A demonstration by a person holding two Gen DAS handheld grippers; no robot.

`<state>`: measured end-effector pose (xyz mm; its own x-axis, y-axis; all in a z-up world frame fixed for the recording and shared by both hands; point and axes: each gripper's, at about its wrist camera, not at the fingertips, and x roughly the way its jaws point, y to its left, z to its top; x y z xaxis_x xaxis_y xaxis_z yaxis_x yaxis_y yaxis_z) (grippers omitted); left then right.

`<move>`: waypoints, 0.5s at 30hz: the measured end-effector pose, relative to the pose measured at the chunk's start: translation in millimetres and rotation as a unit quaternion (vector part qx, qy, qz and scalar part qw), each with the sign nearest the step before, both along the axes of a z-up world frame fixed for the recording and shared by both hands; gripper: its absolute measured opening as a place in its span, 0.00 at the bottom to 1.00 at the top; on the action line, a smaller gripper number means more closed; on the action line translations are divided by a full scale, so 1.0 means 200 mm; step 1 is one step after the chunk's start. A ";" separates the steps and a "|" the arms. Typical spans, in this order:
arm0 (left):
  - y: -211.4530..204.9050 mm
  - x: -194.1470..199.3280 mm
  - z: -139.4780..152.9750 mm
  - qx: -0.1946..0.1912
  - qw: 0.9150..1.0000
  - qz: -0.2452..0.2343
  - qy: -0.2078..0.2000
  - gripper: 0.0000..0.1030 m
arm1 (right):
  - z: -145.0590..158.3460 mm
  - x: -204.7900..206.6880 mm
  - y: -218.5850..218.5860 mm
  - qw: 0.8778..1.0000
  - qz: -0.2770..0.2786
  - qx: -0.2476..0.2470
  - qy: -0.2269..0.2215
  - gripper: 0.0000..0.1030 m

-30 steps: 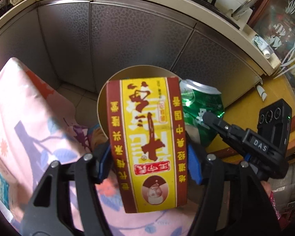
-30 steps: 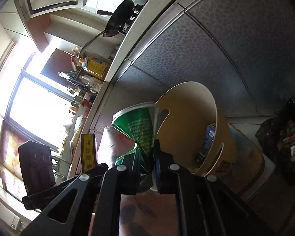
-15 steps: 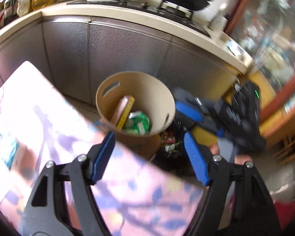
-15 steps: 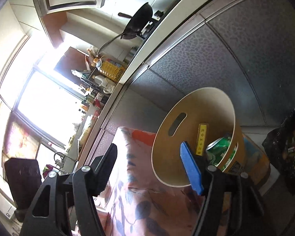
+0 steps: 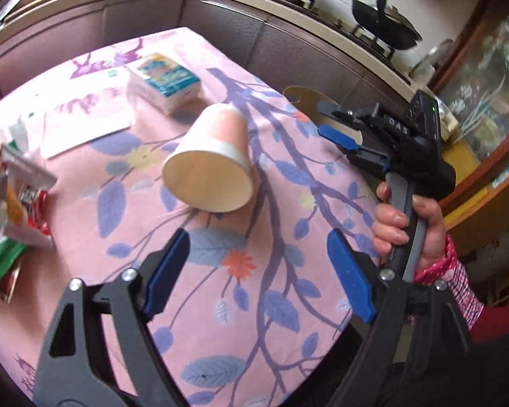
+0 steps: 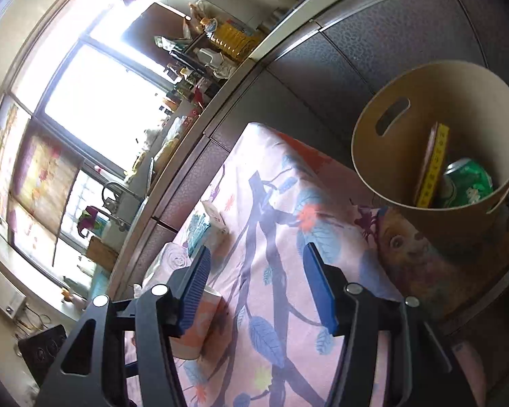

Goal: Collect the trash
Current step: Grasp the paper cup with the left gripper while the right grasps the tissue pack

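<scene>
A pink and white paper cup (image 5: 209, 166) lies on its side on the pink floral tablecloth (image 5: 281, 230), mouth toward me. My left gripper (image 5: 259, 271) is open and empty, just short of the cup. My right gripper (image 6: 256, 288) is open and empty above the table; it also shows in the left wrist view (image 5: 339, 125). The tan bin (image 6: 373, 156) stands off the table's end and holds a yellow and red box (image 6: 435, 166) and a green can (image 6: 468, 183). The cup also shows in the right wrist view (image 6: 200, 325).
A tissue pack (image 5: 168, 79), a white paper sheet (image 5: 88, 118) and crumpled snack wrappers (image 5: 7, 210) lie on the table. Grey cabinets (image 5: 288, 44) with a stove and woks (image 5: 383, 23) run behind. A printed stool (image 6: 441, 264) stands under the bin.
Both grippers opened and dropped the box and the green can into the bin. Both then swung back over the table; the left one now faces the paper cup.
</scene>
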<state>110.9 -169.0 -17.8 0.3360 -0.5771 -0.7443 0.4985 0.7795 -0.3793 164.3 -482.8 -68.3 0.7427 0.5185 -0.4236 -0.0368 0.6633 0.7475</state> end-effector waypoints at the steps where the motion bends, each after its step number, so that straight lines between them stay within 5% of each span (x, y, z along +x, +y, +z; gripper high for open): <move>1: 0.03 0.01 0.00 -0.005 1.000 0.009 0.005 0.77 | 0.00 0.00 0.03 1.000 0.004 0.003 0.003 0.53; 7: 0.08 0.03 -0.02 -0.034 0.999 0.018 0.022 0.76 | 0.09 0.04 0.27 0.995 0.036 -0.096 -0.004 0.50; 15: -0.08 0.25 -0.02 -0.082 0.995 0.023 0.057 0.74 | 0.06 0.18 0.49 0.970 0.049 -0.240 0.013 0.47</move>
